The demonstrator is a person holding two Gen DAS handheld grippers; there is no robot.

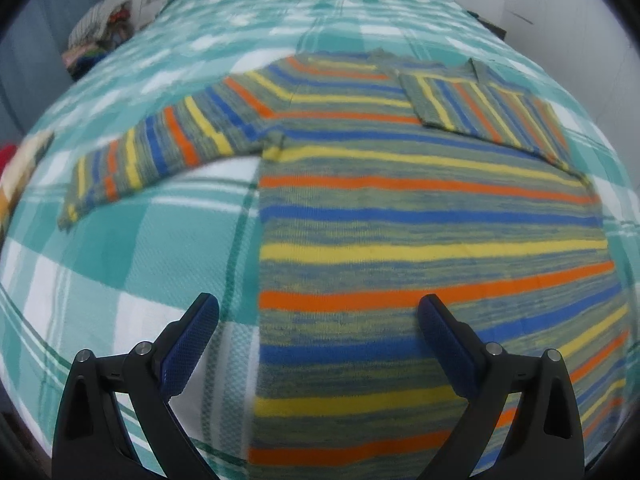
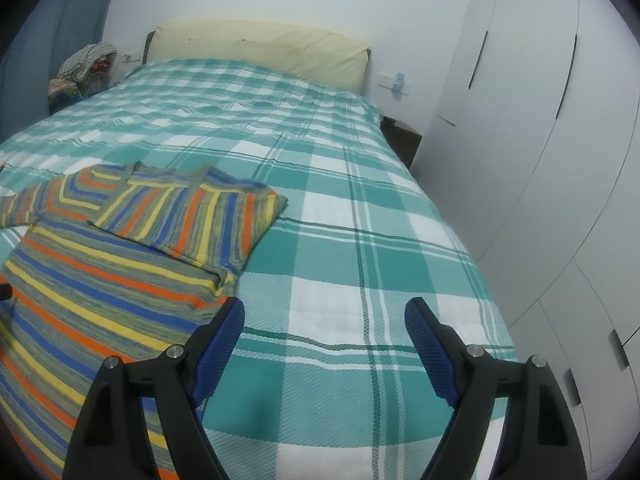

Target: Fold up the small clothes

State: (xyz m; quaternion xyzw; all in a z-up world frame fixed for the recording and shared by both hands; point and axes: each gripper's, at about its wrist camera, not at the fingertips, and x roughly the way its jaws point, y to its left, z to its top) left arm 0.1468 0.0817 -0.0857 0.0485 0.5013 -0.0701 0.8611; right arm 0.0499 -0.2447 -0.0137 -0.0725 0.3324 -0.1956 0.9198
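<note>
A small striped sweater (image 1: pixel 400 240) in orange, yellow, blue and green lies flat on the bed. Its right sleeve (image 1: pixel 480 112) is folded across the chest, while its left sleeve (image 1: pixel 160 148) stretches out sideways on the cover. My left gripper (image 1: pixel 319 306) is open just above the sweater's lower left side, one finger over the cover and the other over the knit. In the right wrist view the sweater (image 2: pixel 100 292) fills the lower left, with the folded sleeve (image 2: pixel 192 216) on top. My right gripper (image 2: pixel 326 308) hangs open over bare cover, beside the sweater's right edge, holding nothing.
The bed wears a teal and white checked cover (image 2: pixel 360 220), with a pale yellow pillow (image 2: pixel 260 48) at the head. A pile of clothes (image 2: pixel 84 68) sits beyond the far left corner. White wardrobe doors (image 2: pixel 540 120) and a dark nightstand (image 2: pixel 404 136) line the right side.
</note>
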